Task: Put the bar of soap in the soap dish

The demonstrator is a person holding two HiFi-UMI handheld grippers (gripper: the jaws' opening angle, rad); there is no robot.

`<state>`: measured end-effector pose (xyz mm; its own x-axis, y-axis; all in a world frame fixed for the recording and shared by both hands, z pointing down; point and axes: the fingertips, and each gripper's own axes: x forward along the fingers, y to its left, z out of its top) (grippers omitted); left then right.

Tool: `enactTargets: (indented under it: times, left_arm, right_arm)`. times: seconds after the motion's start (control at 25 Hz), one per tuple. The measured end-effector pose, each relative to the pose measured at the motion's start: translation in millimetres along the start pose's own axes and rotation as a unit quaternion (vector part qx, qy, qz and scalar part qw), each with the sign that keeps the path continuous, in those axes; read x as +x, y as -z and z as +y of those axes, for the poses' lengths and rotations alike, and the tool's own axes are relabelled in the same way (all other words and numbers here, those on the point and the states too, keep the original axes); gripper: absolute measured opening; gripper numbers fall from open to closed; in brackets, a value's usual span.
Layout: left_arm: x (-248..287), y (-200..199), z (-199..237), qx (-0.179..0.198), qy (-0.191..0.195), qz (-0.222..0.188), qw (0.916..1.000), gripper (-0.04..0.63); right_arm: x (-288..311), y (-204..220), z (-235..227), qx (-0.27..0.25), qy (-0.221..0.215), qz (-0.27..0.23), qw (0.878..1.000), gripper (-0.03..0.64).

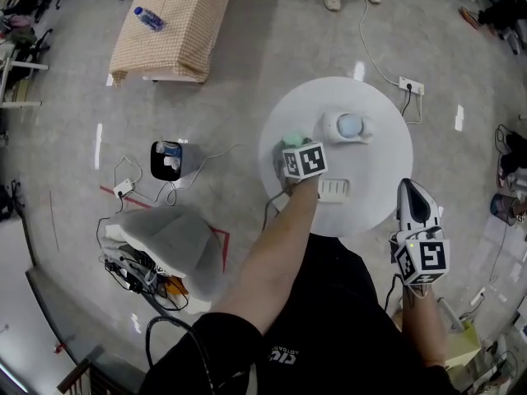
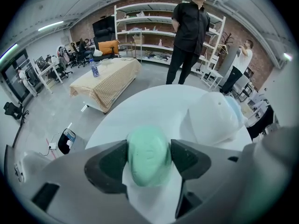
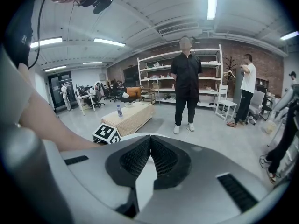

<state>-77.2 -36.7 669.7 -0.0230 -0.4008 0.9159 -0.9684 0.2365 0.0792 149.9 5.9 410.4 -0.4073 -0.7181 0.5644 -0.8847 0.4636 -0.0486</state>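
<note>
A pale green bar of soap point(image 2: 148, 157) sits between the two dark pads of my left gripper point(image 2: 149, 158), and both pads touch its sides. In the head view the soap point(image 1: 292, 141) peeks out beside the marker cube, over the left part of the round white table point(image 1: 379, 151). Whether it rests on the table or hangs just above it I cannot tell. The white slotted soap dish point(image 1: 335, 189) lies just right of my left forearm. My right gripper point(image 1: 411, 196) stays by the table's right edge; its jaws point(image 3: 149, 154) are shut with nothing in them.
A white object with a pale blue top point(image 1: 350, 127) stands at the back of the table, also large at the right of the left gripper view point(image 2: 219, 118). A person in black point(image 3: 187, 83) stands beyond the table. Cables and a power strip point(image 1: 411, 86) lie on the floor.
</note>
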Motion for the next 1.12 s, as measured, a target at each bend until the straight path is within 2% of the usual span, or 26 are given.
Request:
enactTargets:
  times: [0.72, 1.12]
  left_arm:
    - [-7, 2, -3, 0.038, 0.03, -0.01, 0.9988, 0.296]
    - [-13, -14, -9, 0.053, 0.051, -0.03, 0.9968, 0.295]
  right_arm:
    - [-5, 11, -8, 0.024, 0.015, 0.003, 1.0, 0.014]
    - [-8, 20, 3, 0.025, 0.01, 0.004, 1.0, 0.014]
